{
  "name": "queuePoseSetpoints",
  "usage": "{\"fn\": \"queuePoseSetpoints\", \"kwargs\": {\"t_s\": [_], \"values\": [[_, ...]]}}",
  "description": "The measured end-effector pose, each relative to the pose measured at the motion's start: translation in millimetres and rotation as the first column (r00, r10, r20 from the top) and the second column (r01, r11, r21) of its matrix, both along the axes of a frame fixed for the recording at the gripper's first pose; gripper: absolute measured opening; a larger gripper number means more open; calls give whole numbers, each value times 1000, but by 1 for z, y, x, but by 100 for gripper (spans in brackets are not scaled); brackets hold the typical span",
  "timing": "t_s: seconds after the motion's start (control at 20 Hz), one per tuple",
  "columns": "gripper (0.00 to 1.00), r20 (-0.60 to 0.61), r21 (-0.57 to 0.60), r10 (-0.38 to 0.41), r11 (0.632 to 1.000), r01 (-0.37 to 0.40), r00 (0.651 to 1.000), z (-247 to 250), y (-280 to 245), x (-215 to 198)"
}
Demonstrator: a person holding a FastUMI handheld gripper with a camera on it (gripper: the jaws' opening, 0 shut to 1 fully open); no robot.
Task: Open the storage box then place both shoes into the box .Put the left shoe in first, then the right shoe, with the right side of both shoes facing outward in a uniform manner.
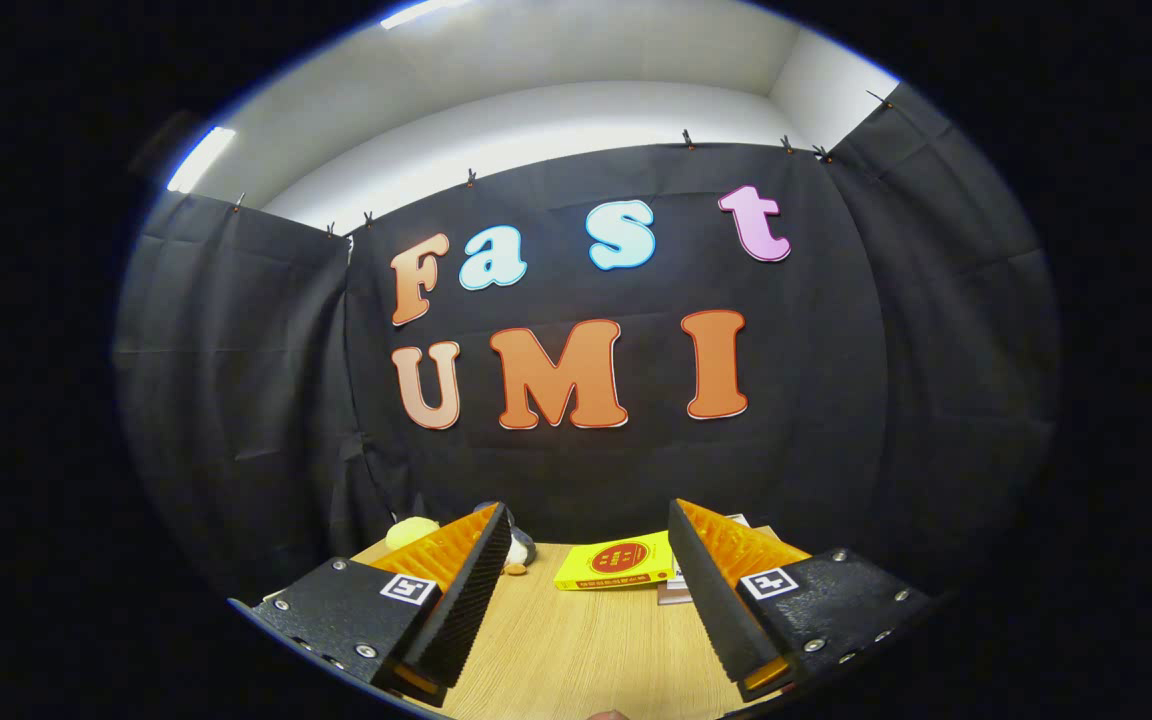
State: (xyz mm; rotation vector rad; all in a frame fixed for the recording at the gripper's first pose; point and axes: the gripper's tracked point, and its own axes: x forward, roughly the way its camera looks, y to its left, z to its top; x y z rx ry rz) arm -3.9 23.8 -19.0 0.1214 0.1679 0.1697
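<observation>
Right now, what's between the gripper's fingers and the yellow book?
Gripper view: bare wooden table between the open gripper and the yellow book beyond.

Wood-grain matt tabletop (576,650); glossy yellow book cover (614,566); ridged tongs (586,560) pads, spread apart

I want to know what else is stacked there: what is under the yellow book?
The yellow book lies on the wooden table, beyond the open gripper. Beside it, paler books peek out; the finger hides whether they reach under it.

Black cloth wall (576,470), white ceiling (556,70), wooden table (586,650).
</observation>
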Motion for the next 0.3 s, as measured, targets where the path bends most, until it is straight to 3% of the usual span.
{"fn": "queuePoseSetpoints", "kwargs": {"t_s": [0.3], "values": [[95,1,-5,5,1000,-5,1000,0,4,0]]}}
